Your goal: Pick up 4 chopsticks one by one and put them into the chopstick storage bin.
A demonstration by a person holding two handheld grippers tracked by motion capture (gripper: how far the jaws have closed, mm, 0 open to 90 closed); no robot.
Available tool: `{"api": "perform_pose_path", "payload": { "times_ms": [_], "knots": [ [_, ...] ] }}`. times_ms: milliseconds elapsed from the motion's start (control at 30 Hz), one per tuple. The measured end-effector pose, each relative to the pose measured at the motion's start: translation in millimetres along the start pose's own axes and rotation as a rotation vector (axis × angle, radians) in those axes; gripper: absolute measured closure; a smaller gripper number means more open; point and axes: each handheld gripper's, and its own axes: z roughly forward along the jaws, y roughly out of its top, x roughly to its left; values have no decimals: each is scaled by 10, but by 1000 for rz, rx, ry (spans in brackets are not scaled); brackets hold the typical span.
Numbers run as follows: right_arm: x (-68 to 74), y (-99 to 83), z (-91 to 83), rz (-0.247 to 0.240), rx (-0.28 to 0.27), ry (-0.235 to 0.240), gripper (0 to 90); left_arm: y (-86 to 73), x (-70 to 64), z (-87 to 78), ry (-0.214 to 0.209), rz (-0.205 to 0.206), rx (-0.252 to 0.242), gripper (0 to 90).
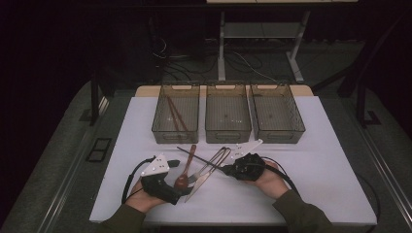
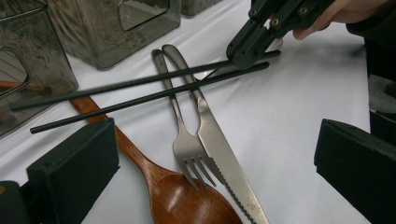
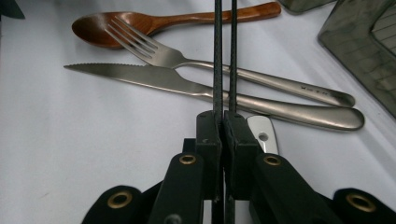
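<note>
Behind the closed right claw (image 3: 223,122) gripping 2 black chopsticks (image 3: 225,56), leftmost bin (image 1: 176,114) holds seemingly brown chopsticks (image 1: 176,114); left claw (image 2: 210,158) open.

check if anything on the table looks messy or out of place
Mostly the cutlery heap: the black chopsticks lie crosswise over the fork and knife, whose tips overlap the wooden spoon. The right tongs are shut on the chopsticks' ends. The left bin holds brown chopsticks.

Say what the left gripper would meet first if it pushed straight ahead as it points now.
Probably the wooden spoon: its bowl lies between the open left gripper's jaws, with the fork and knife just beyond; height above it is unclear.
</note>
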Motion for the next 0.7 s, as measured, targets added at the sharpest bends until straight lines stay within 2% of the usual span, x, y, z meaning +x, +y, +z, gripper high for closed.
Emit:
{"api": "perform_pose_path", "payload": {
  "times_ms": [700],
  "knots": [
    [-100,30,-153,35,-55,-27,855,-4,7,-4,3,-3,0,0]
  ]
}}
